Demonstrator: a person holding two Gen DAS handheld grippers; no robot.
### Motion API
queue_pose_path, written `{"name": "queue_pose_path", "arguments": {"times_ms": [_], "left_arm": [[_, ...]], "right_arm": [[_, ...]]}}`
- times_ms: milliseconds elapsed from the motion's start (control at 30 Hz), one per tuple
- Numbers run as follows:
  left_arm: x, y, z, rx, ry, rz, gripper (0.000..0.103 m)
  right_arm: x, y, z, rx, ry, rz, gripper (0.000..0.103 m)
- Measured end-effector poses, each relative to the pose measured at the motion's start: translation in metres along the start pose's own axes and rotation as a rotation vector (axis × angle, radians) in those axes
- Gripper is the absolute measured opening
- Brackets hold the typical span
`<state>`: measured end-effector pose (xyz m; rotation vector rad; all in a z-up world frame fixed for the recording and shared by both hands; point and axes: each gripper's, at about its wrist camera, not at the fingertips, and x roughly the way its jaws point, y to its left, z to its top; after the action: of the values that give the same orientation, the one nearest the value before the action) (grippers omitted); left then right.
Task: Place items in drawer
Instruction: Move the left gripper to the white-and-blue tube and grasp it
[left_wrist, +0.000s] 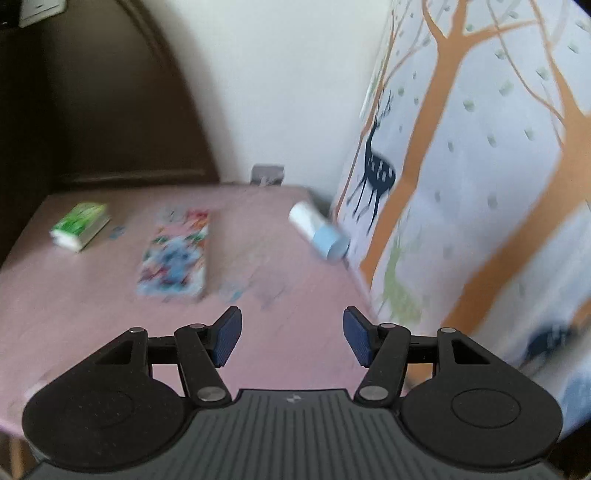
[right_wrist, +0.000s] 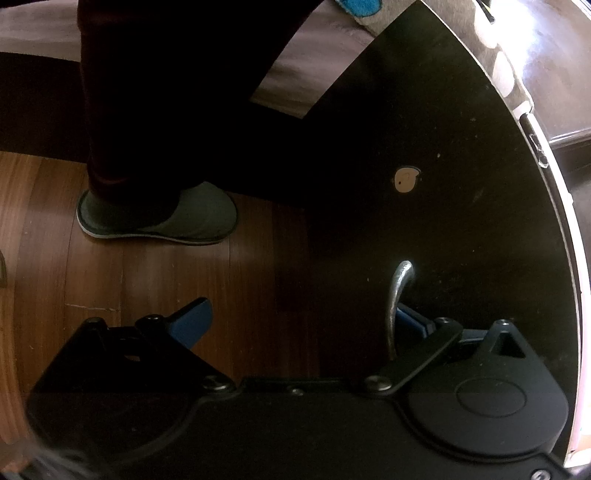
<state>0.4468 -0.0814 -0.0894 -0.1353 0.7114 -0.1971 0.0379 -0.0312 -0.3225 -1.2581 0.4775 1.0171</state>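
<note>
**Right claw at the drawer handle, left claw empty over pink table**

Our right gripper (right_wrist: 301, 317) stands spread wide, its right finger (right_wrist: 413, 318) tucked behind the curved silver handle (right_wrist: 397, 295) of the dark, glossy drawer front (right_wrist: 443, 166). Our left gripper (left_wrist: 292, 338) hangs open and empty above the pink table (left_wrist: 92, 314), where a green tissue pack (left_wrist: 80, 226), a colourful flat packet (left_wrist: 175, 254) and a white-and-blue tube (left_wrist: 319, 232) lie apart.
</note>
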Motion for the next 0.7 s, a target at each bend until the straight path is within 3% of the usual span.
{"name": "queue_pose_path", "arguments": {"times_ms": [200, 533, 700], "left_arm": [[0.052, -0.02, 0.033, -0.003, -0.009, -0.019, 0.06], [0.127, -0.013, 0.056, -0.153, 0.021, -0.055, 0.06], [0.159, -0.015, 0.061, -0.191, 0.034, -0.026, 0.06]], "right_arm": [[0.0, 0.0, 0.001, 0.016, 0.002, 0.001, 0.103], [-0.002, -0.001, 0.0, 0.01, -0.006, 0.004, 0.103], [-0.002, -0.001, -0.001, 0.012, -0.008, 0.006, 0.103]]}}
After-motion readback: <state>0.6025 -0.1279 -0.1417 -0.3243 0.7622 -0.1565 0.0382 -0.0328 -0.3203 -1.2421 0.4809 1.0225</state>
